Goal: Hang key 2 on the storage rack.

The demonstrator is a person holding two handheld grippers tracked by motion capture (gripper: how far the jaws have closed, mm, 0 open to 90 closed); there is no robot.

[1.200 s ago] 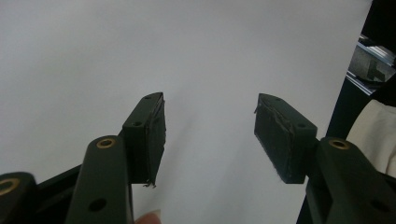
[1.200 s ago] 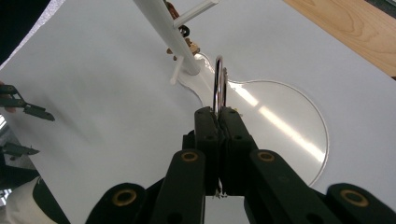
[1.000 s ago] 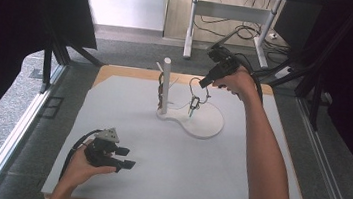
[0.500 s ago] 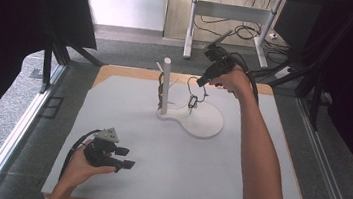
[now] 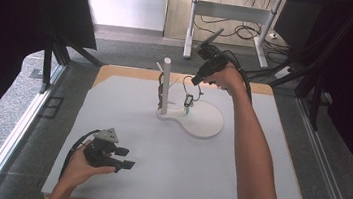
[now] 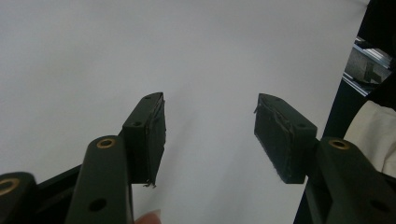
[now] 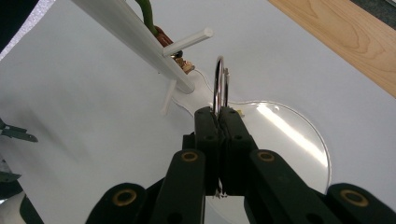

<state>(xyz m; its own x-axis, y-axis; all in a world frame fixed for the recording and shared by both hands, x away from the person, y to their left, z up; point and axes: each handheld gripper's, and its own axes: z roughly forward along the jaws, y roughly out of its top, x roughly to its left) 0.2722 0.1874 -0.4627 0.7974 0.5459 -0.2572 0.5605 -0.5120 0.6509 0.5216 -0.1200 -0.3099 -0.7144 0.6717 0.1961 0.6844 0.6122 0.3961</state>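
Item: key ring [image 7: 219, 84], pinched in the right gripper [image 7: 218, 114], beside the white stand [image 5: 165, 85].

We log the ring on edge, rising straight out of closed jaws, its tag [image 5: 188, 101] hanging just right of the stand's post; a free peg [image 7: 187, 43] juts toward it. Left gripper [image 5: 118, 157], jaws open and empty, rests well nearer us on the desk [image 5: 126, 129]. We read no writing.

The right hand-held gripper [image 5: 196, 79], jaws pressed together on a metal ring [image 7: 219, 86], hangs on an outstretched arm just right of the white post [image 5: 165, 84], while the left hand-held gripper [image 5: 125, 157] rests well nearer than the post, jaws spread apart.
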